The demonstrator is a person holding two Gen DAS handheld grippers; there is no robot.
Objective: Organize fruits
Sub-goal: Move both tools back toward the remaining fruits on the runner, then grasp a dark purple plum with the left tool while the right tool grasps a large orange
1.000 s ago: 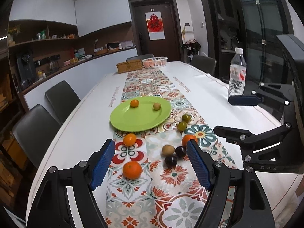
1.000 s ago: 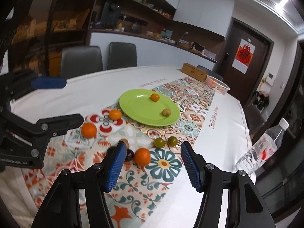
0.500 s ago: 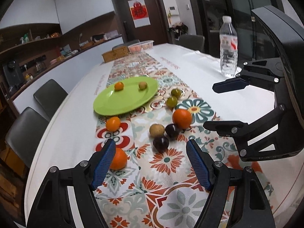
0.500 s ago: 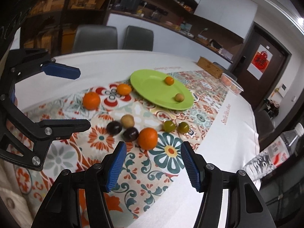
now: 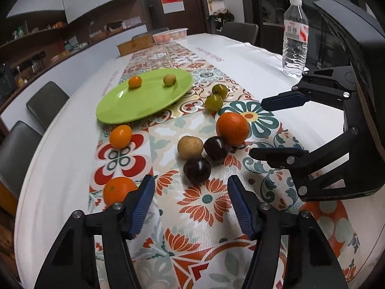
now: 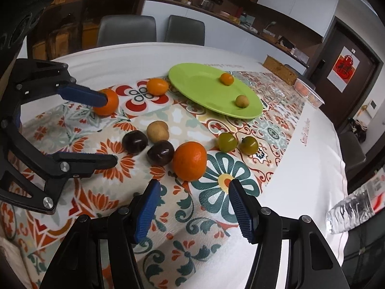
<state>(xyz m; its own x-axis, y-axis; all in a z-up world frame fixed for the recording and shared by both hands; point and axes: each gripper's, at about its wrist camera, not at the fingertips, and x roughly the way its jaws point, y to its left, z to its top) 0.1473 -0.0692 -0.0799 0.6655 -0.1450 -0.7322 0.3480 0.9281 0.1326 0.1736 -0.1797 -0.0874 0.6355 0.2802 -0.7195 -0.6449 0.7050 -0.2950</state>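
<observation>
We hold our left gripper (image 5: 189, 202) low over the patterned runner (image 5: 207, 202), its jaws closing with nothing between them; the nearest dark plum (image 5: 197, 169) sits just ahead of the gap and an orange (image 5: 118, 190) lies just outside the left pad. Our right gripper (image 6: 192, 207) stands partly open and empty, the big orange (image 6: 190, 160) just ahead of its fingertips. Most fruit lies loose on the runner; two small pieces rest on the green plate (image 5: 144, 98). Bare white tablecloth (image 5: 65, 163) runs to the table edge on both sides; a water bottle (image 5: 294, 36) stands well apart near the right edge
</observation>
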